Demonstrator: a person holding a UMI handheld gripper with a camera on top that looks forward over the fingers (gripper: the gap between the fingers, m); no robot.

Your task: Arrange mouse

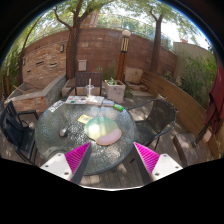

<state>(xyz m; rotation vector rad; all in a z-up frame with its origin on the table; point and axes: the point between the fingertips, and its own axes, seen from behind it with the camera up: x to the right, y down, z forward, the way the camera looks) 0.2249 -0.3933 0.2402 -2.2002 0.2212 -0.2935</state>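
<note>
Magenta pads [78, 157] on the fingers, a red-brown brick wall [95, 50], grey round table [60, 125], black chairs [15, 128]

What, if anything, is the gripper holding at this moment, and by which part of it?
Nothing is held. The gripper is open, its pink-padded fingers spread apart with only empty space between them. The round glass table and the objects on it lie beyond the fingertips.

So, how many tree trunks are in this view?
2. One tree trunk rises at the brick wall, beyond the table; the other stands further right, past the lamp post. More may be hidden. The open fingers hover before the table.
</note>
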